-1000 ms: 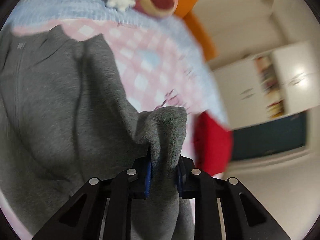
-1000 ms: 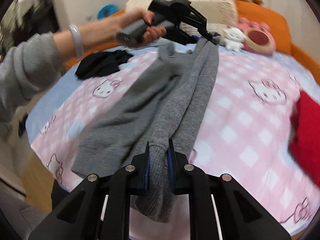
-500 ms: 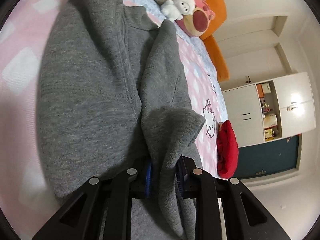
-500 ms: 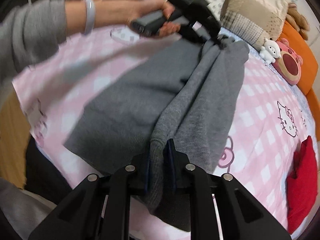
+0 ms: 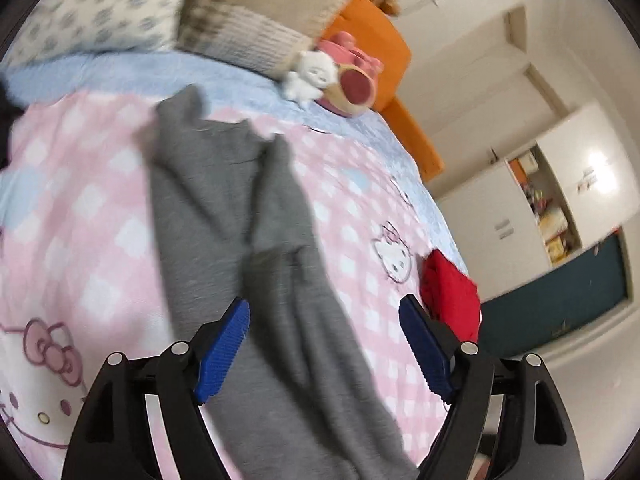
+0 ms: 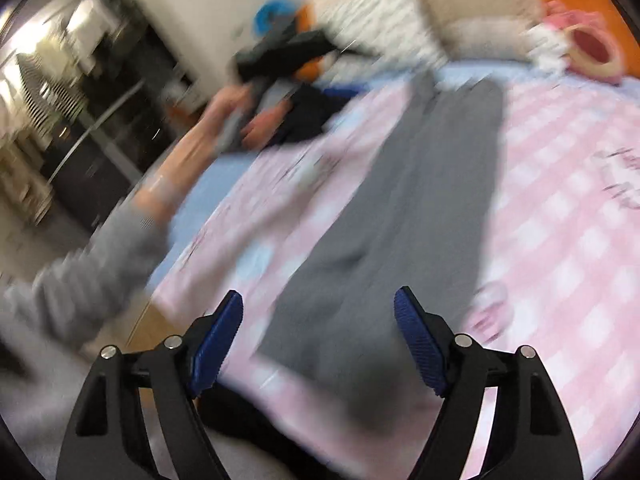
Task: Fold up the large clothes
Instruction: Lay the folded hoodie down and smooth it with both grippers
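Note:
A grey garment (image 5: 224,216) lies lengthwise on the pink checked bedspread (image 5: 80,220), folded into a long narrow strip. My left gripper (image 5: 324,340) is open and empty, raised above the strip's near part. The garment also shows in the right wrist view (image 6: 408,216), blurred. My right gripper (image 6: 318,340) is open and empty above its near end, at the bed's edge. The left gripper (image 6: 288,50) shows in that view at the far left, held in a hand, its jaws too blurred to read.
A red garment (image 5: 452,292) lies at the bed's right edge. Plush toys (image 5: 336,76) and pillows (image 5: 248,20) are at the head. A black garment (image 6: 308,116) lies far left on the bed. White cupboards (image 5: 540,200) stand beyond the bed.
Both grippers have opened and let go of the grey garment. It now lies on the bed as a narrow strip, and both grippers have pulled back from it.

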